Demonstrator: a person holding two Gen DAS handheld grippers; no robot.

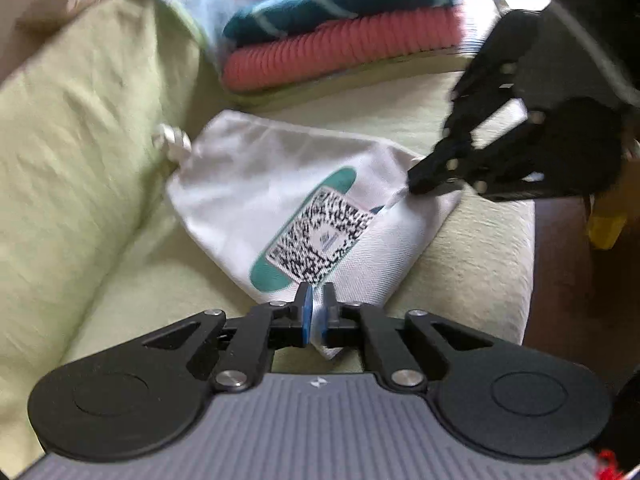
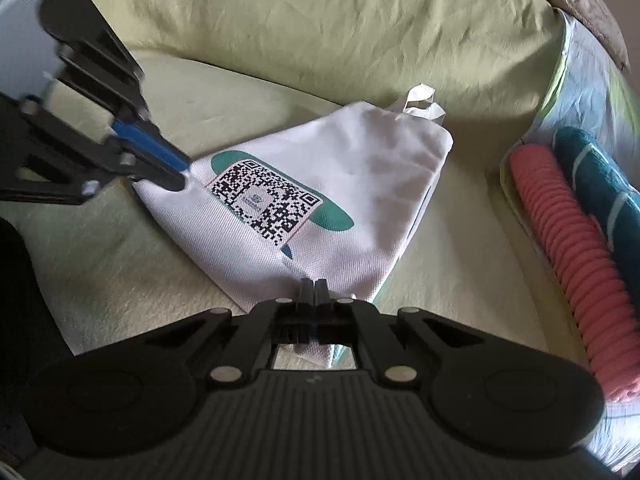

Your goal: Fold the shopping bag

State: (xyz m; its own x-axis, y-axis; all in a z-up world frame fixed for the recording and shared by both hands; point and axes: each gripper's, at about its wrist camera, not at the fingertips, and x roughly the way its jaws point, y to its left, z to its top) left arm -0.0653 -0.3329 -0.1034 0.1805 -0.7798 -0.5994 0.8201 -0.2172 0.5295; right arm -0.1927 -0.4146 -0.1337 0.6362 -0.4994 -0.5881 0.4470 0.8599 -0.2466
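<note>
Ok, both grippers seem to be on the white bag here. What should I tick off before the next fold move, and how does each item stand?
1. Left gripper shut on a corner of the shopping bag, white cloth showing between its blue pads: ok.
2. Right gripper shut on the bag's near edge: ok.
3. Each gripper holds a different corner, seen from the opposite wrist camera: ok.
4. Bag handles tucked in: not ok, a loop sticks out at the far end.
5. Bag lying flat on the green cushion: not ok, it is creased and partly lifted.
6. Stacked folded towels apart from the bag: ok.
</note>
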